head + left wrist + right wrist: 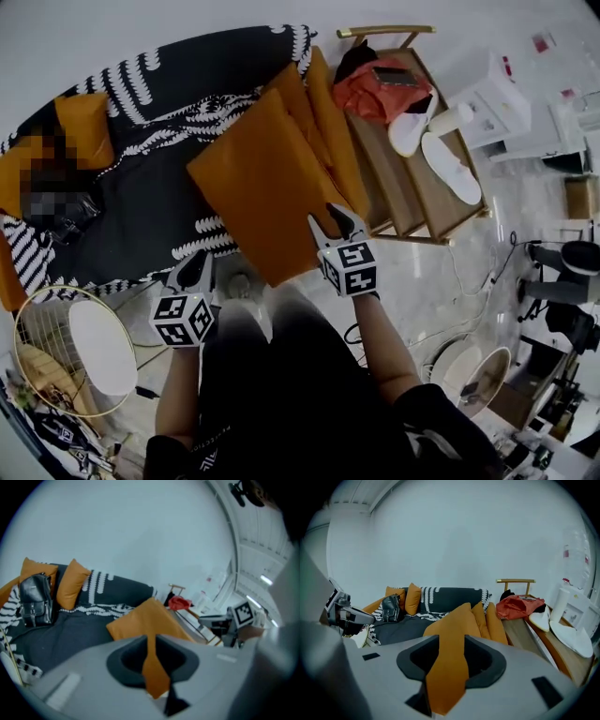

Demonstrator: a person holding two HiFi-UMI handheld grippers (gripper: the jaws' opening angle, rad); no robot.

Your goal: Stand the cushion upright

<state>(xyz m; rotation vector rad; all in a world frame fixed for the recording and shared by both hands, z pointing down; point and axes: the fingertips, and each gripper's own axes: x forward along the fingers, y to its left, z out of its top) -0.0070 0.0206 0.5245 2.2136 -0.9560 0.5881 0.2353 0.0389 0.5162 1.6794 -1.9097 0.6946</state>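
A large orange cushion [262, 187] lies slanted on the dark sofa [141, 216], its far edge leaning on two more orange cushions [323, 122] at the sofa's end. My right gripper [335, 223] hangs over the cushion's near right edge. It is open, and the cushion [454, 620] shows through the gap beyond the right gripper [452, 641] without being pinched. My left gripper [192, 267] is at the sofa's front edge, left of the cushion's near corner and apart from it. The left gripper [151, 641] has a narrow gap through which the cushion [145, 618] shows.
A black-and-white patterned throw [187, 75] drapes the sofa back. A black handbag [35, 599] and another orange cushion [70, 583] sit at the sofa's far end. A wooden bench [412, 187] to the right holds a red cloth [380, 94] and white slippers [441, 159]. A round white side table [98, 347] stands near left.
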